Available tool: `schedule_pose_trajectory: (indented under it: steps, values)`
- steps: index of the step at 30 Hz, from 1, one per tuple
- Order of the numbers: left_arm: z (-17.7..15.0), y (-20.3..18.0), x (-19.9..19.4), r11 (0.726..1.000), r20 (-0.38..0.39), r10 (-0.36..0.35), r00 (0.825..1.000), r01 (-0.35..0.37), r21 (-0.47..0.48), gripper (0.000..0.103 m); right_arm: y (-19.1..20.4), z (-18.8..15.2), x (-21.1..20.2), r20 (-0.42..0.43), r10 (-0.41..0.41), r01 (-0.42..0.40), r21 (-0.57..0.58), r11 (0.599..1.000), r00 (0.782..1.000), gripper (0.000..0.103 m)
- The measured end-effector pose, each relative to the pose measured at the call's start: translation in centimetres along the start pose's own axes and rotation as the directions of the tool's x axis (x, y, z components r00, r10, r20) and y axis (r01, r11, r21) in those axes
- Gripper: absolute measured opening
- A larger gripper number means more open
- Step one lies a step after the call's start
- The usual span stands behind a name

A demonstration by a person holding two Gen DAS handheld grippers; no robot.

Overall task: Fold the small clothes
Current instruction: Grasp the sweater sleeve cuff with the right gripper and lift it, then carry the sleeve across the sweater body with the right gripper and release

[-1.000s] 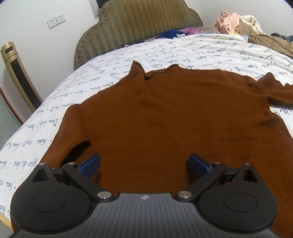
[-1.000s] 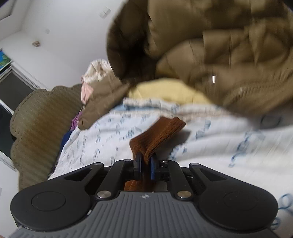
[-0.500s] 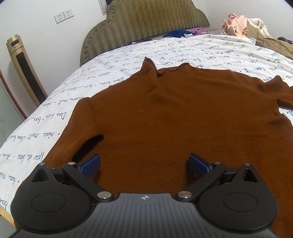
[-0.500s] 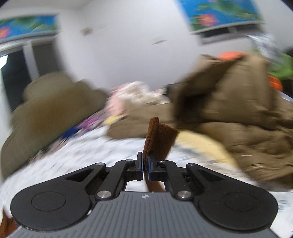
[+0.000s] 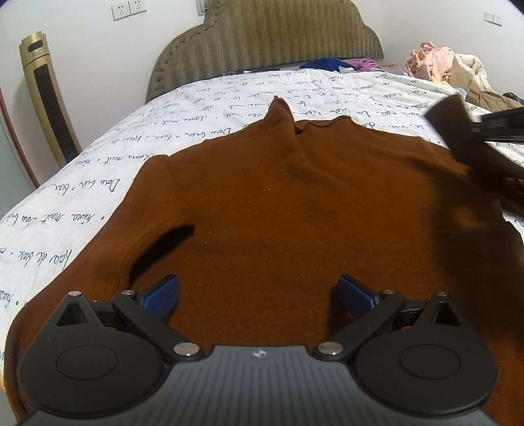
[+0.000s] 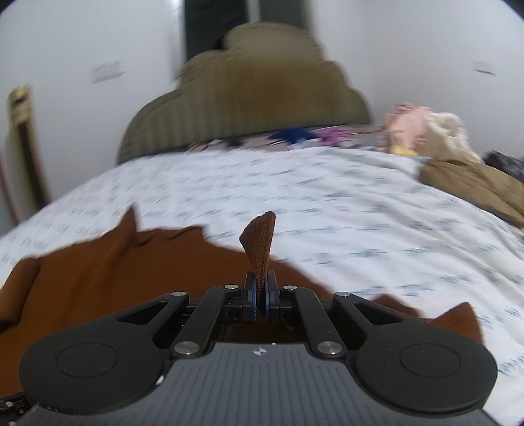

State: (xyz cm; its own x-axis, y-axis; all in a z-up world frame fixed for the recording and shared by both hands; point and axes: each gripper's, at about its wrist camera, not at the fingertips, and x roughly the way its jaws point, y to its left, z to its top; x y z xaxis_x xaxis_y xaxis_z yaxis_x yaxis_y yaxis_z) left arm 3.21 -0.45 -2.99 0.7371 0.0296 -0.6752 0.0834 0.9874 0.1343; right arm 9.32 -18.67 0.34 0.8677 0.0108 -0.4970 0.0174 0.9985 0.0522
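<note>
Brown sweater [image 5: 294, 203] fills mid-frame, spread flat for folding; right gripper [image 6: 259, 295] pinches its cuff [image 6: 260, 242] to carry it inward, while left gripper [image 5: 258, 291] hovers spread, empty.

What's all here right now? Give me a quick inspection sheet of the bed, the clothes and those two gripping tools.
Surface: bed sheet, white with blue writing.
Job's things: brown sweater spread flat; its sleeve cuff lifted.
Clutter: heap of clothes at the far right; brown jacket.
Grippers: left gripper open above the sweater; right gripper shut on the sleeve cuff.
Cables: nothing seen.
Surroundings: padded headboard, wall sockets, tall gold tower unit.
</note>
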Motion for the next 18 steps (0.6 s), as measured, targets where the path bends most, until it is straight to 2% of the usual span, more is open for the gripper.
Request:
schedule_pose_trajectory:
  steps: [6,11,18]
  values:
    - [-0.4,0.5,-0.3,1.0,0.003,-0.003,1.0,0.003,-0.002,0.103,7.0,0.6,1.6,-0.041,0.039,-0.044,-0.152,0.987,0.998,0.009]
    - [-0.7,1.2,-0.6,1.0,0.002,0.006,1.0,-0.006,-0.012,0.103,9.8,0.8,2.7,-0.073,0.079,-0.091,-0.183,0.979,0.994,0.009]
    - [-1.0,2.0,-1.0,1.0,-0.002,0.013,1.0,-0.013,-0.025,0.103,14.5,1.6,3.5,-0.067,0.16,-0.171,-0.234,0.957,0.985,0.009]
